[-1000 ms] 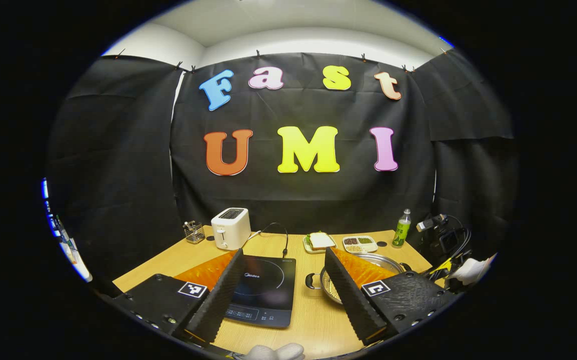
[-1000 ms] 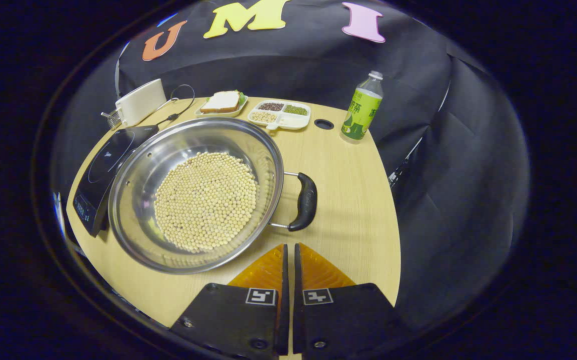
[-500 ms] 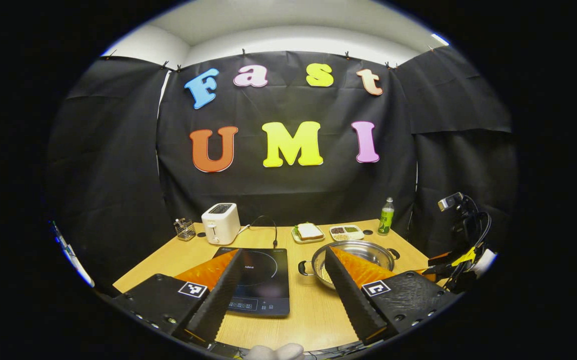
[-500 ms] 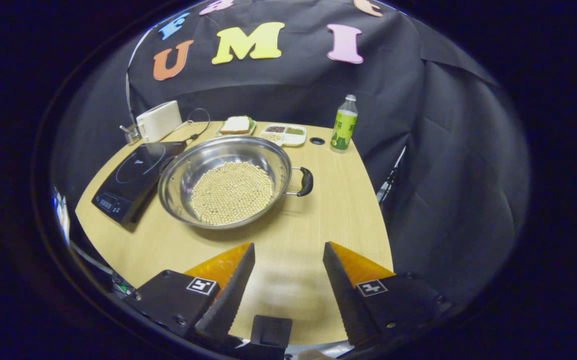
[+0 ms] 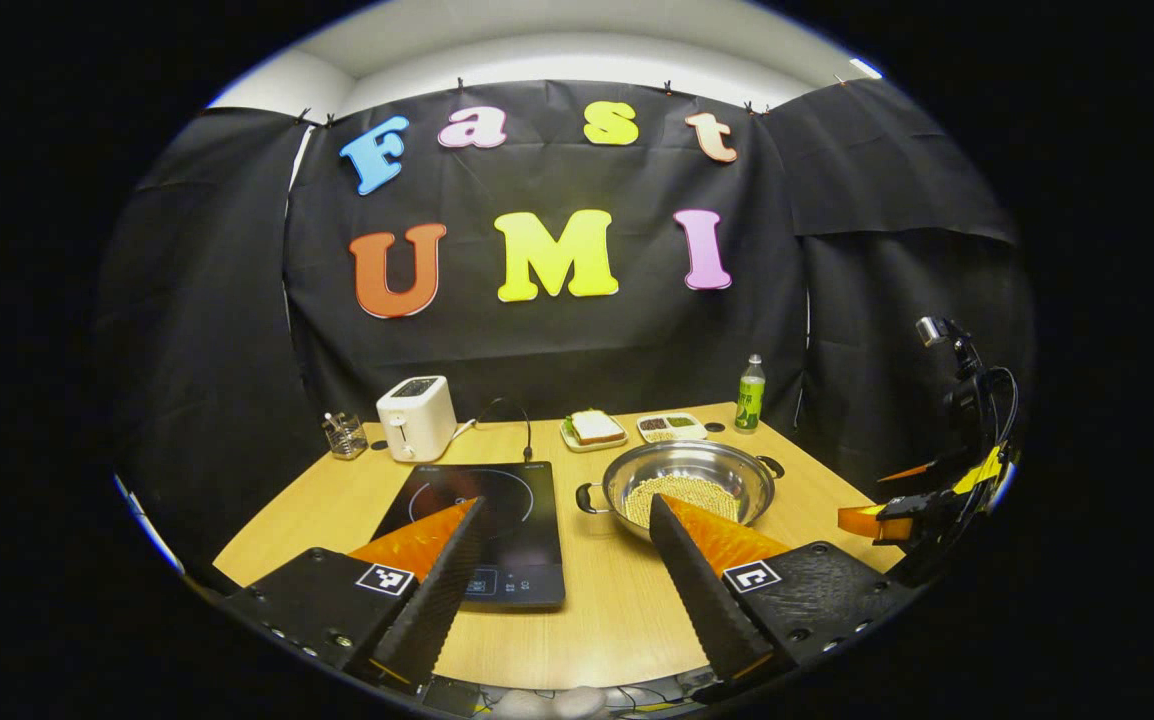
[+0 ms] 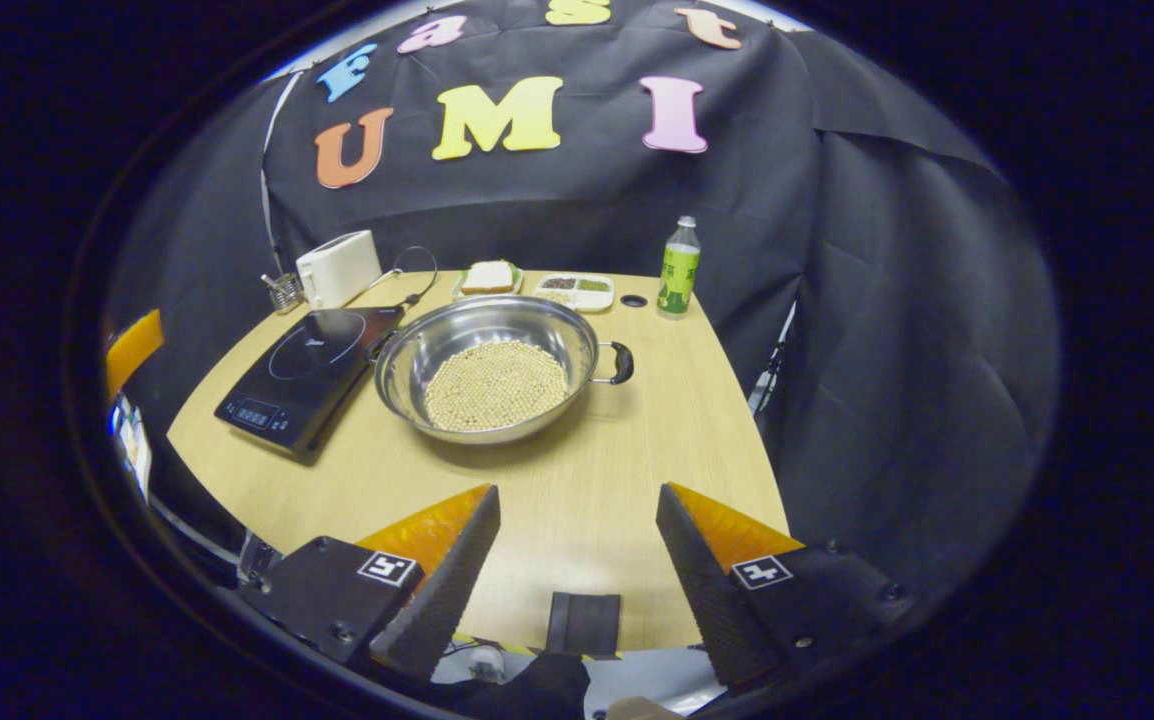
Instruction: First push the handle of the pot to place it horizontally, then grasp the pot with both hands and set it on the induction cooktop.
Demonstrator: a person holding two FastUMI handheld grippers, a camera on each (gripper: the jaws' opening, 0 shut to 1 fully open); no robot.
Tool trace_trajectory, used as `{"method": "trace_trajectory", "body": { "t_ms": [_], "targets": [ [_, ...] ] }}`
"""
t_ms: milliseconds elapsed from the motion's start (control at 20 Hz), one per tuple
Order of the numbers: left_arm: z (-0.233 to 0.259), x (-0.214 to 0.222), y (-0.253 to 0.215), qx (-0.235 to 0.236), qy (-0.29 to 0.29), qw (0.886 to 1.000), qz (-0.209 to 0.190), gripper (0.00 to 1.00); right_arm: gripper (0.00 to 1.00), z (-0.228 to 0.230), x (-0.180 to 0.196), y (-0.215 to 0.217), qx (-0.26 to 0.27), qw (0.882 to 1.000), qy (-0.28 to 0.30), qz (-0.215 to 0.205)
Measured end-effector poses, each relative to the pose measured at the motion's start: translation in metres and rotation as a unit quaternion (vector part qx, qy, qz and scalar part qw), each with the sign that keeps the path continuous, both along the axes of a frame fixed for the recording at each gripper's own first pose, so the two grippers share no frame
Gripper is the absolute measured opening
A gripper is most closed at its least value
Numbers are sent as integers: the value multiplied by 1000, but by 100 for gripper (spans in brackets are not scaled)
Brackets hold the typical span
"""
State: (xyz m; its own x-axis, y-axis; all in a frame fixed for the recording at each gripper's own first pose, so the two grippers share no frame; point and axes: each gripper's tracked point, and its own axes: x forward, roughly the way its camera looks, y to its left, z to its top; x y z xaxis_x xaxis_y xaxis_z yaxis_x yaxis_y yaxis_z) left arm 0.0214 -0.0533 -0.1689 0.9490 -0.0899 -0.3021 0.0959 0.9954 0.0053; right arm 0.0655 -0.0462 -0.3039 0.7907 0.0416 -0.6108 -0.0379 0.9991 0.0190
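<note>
The left tool (image 5: 562,545) is held above the near edge of the table (image 5: 597,610), its fingers spread wide and gripping nothing. The right tool (image 6: 577,535) is likewise held over the near table edge with a wide gap between its fingers, which are also empty. In the left gripper view, the right tool (image 5: 892,515) appears at the far right, off the table's side.

The pot (image 6: 497,365), a shallow steel vessel with a layer of pale round beans (image 6: 495,385) across its bottom, rests on the table just beside the induction cooktop (image 6: 307,375), to the cooktop's right in both views. The pot's rim lies close to the cooktop's edge; actual contact cannot be determined. One black handle (image 6: 620,362) projects from the pot's right side; the opposite handle (image 5: 587,497) points toward the cooktop. Both tools are well apart from the pot.

Along the back of the table, from left to right: a small wire holder (image 5: 342,435), a white toaster (image 5: 417,418), a plate with a sandwich (image 5: 594,428), a divided tray of grains (image 5: 670,426), and a green bottle (image 5: 751,393). A black cord (image 5: 507,415) runs between the toaster and the cooktop.
</note>
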Motion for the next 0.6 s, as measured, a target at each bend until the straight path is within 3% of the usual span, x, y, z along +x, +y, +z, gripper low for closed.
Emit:
{"method": "trace_trajectory", "body": {
  "t_ms": [150,600],
  "targets": [
    [-20,23,-11,-1,17,1000,4,97,99,-2,23,-5,14,1000,5,1],
    [-94,126,-38,9,81,996,21,97,100,-26,136,-24,30,999,38,16]
  ]
}}
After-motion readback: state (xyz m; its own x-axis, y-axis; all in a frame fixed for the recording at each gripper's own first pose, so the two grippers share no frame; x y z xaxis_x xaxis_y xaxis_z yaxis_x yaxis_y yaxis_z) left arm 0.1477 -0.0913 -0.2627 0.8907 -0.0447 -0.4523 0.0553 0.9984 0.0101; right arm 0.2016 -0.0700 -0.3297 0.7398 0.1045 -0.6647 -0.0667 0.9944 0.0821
